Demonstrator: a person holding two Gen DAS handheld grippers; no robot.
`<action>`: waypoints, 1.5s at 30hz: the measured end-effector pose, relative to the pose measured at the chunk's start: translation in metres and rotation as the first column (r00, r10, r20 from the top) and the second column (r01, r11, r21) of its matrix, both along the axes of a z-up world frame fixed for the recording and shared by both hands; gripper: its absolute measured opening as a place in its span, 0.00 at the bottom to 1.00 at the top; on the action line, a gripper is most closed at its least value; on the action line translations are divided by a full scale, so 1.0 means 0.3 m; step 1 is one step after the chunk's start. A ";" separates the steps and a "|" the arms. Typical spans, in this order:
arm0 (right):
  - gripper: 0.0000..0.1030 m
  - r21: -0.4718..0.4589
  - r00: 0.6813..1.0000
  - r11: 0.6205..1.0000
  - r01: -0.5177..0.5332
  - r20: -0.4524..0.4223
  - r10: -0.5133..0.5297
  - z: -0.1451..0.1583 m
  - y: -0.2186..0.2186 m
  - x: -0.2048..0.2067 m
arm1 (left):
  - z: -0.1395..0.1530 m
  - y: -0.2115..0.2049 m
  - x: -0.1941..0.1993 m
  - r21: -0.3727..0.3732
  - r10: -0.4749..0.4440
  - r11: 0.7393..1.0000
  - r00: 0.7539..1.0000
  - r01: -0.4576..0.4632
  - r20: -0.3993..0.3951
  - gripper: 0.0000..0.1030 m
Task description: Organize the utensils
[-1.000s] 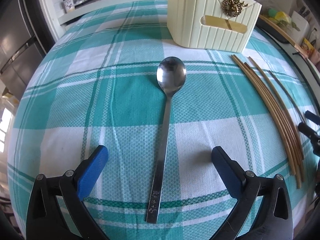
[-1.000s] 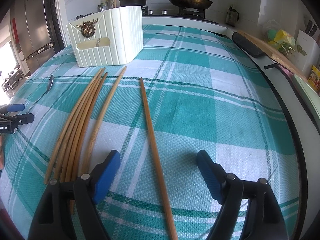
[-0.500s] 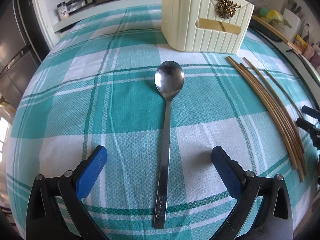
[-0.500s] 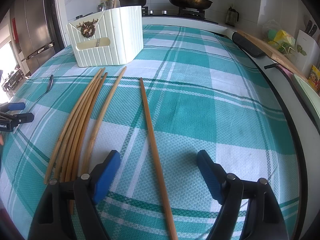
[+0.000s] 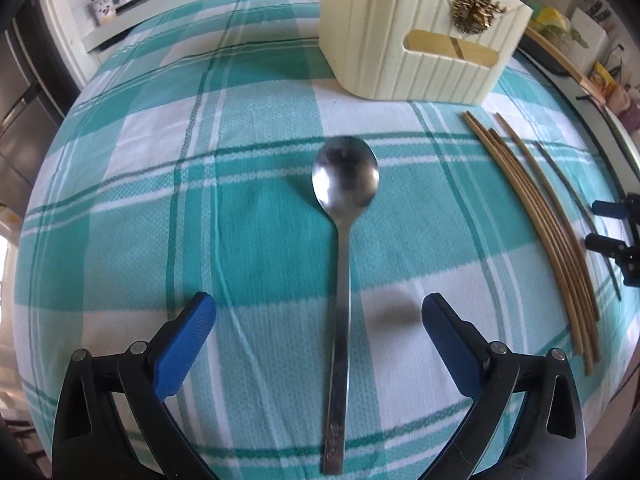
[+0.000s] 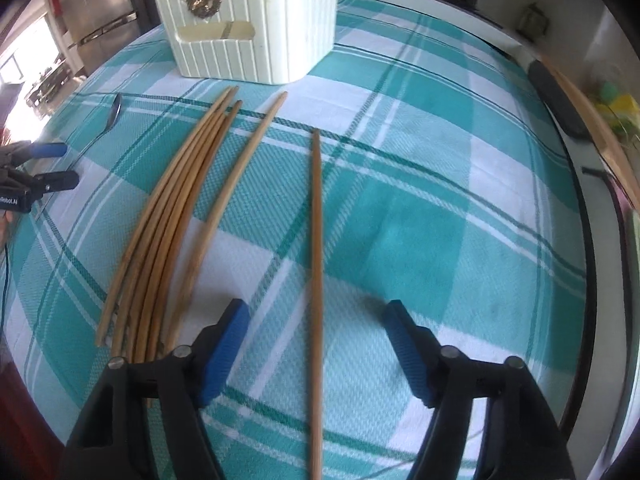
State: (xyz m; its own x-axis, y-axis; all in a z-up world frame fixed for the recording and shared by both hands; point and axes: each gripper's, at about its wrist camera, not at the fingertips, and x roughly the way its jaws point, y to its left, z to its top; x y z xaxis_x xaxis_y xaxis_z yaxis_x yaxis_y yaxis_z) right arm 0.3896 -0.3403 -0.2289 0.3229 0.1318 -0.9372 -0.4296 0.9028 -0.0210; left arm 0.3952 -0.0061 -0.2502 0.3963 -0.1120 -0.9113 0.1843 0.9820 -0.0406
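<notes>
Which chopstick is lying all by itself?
The single chopstick between the right hand-held gripper's closing jaws, not yet pinched. The other chopsticks lie bunched to its left.

Spoon left of chopsticks

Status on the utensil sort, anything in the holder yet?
Done: nothing visibly; the holder only shows a flat wooden piece in its slot. In hand: left tool open over the spoon; right tool closing around the lone chopstick, not gripping. Left: spoon and all chopsticks.
</notes>
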 end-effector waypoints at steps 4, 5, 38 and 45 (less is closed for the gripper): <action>0.44 -0.014 0.999 0.999 -0.038 0.002 0.038 0.011 0.058 0.084 | 0.004 -0.030 0.075 0.041 0.004 0.999 1.000 -0.004 0.015 0.90; 0.39 -0.005 0.999 0.999 -0.036 0.002 0.036 0.014 0.068 0.098 | 0.007 -0.038 0.095 0.035 0.003 0.999 1.000 -0.003 0.016 0.88; 0.06 0.379 0.844 0.925 0.037 0.483 -0.232 0.675 -0.017 -0.202 | 0.582 0.084 -0.235 -0.241 -0.018 0.962 0.912 0.127 0.409 0.35; 0.06 0.426 0.825 0.904 0.034 0.499 -0.267 0.728 -0.013 -0.158 | 0.670 0.091 -0.232 -0.258 -0.034 0.953 0.904 0.158 0.427 0.34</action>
